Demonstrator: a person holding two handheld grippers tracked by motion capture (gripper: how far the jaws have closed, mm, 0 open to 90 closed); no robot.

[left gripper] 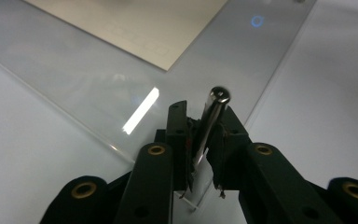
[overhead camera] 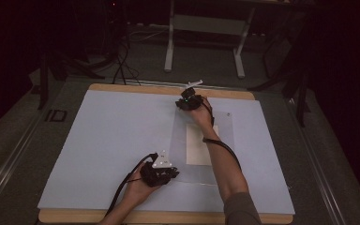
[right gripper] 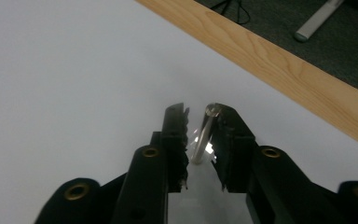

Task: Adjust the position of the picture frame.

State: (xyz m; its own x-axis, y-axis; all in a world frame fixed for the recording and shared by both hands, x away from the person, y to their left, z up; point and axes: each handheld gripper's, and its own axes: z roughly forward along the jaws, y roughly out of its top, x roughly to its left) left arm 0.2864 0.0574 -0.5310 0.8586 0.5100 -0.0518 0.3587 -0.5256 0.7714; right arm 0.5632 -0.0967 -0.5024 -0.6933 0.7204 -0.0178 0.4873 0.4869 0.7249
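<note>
A clear plastic sheet (overhead camera: 225, 126) lies on the pale blue mat (overhead camera: 112, 140), with a cream paper (overhead camera: 199, 145) under it. At the sheet's near left corner, my left gripper (overhead camera: 172, 172) is shut on a shiny upright metal pin (left gripper: 213, 122). Both pads press on it in the left gripper view, where my left gripper (left gripper: 204, 114) sits at the sheet's (left gripper: 98, 70) edge. At the far left corner, my right gripper (overhead camera: 189, 101) has a second metal pin (right gripper: 204, 135) between its jaws. That pin leans on the right-hand pad, with a gap to the other, so my right gripper (right gripper: 198, 112) is open.
The mat lies on a wooden table whose far edge (right gripper: 284, 74) runs just beyond the right gripper. Past it are dark carpet, cables and a grey table frame (overhead camera: 206, 28). A small blue ring of light (left gripper: 257, 21) shows on the clear sheet.
</note>
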